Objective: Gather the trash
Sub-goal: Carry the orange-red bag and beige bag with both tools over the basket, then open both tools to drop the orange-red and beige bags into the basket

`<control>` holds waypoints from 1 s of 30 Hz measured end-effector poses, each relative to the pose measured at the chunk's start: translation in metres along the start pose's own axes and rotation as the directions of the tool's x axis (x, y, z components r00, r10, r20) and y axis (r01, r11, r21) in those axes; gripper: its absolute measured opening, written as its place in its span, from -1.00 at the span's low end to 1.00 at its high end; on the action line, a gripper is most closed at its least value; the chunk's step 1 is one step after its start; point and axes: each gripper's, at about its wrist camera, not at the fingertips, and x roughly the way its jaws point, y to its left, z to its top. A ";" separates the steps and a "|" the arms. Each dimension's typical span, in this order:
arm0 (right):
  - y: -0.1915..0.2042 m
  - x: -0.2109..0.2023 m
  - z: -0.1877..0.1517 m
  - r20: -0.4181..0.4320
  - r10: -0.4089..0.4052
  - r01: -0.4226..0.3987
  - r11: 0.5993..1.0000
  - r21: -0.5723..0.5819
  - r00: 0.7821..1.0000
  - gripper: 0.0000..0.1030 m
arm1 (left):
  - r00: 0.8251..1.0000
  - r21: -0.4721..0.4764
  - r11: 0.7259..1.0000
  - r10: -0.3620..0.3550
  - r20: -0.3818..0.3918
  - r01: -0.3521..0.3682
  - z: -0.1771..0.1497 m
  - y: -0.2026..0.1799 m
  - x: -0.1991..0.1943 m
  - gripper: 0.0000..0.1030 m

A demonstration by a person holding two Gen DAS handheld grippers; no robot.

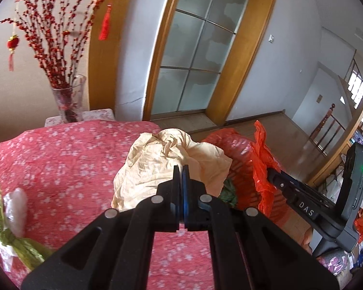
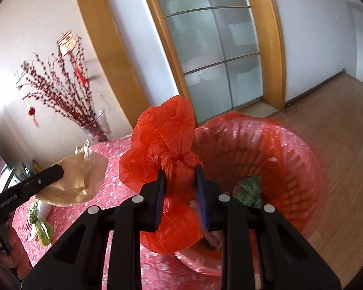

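Note:
My left gripper (image 1: 181, 169) is shut on a crumpled cream paper (image 1: 162, 159), held above the red flowered tablecloth (image 1: 60, 159). In the right wrist view the same paper (image 2: 84, 169) hangs at the tip of the left gripper (image 2: 60, 169). My right gripper (image 2: 180, 170) is shut on the knotted neck of an orange-red plastic bag (image 2: 162, 140), at the near-left rim of a red mesh basket (image 2: 278, 149). The left wrist view shows the bag (image 1: 261, 159) and the right gripper (image 1: 269, 171) beside that basket (image 1: 232, 145).
A green crumpled scrap (image 2: 250, 191) lies inside the basket. On the cloth at the left lie a green-gold wrapper (image 1: 2, 220) and a white lump (image 1: 15, 207). A glass vase of red branches (image 1: 70, 99) stands at the table's far end. Wooden floor (image 2: 338, 133) lies to the right.

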 end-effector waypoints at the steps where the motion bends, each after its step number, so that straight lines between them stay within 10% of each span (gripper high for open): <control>1: -0.003 -0.001 0.001 0.003 -0.004 0.004 1.000 0.006 1.000 -0.52 | 1.000 0.002 1.000 -0.008 -0.001 0.008 0.000 -0.003 0.002 -0.93; 30: -0.082 -0.013 0.022 0.069 -0.096 0.084 0.984 0.158 0.993 -0.51 | 0.981 0.027 0.982 -0.185 -0.055 0.187 -0.006 -0.085 0.065 -0.92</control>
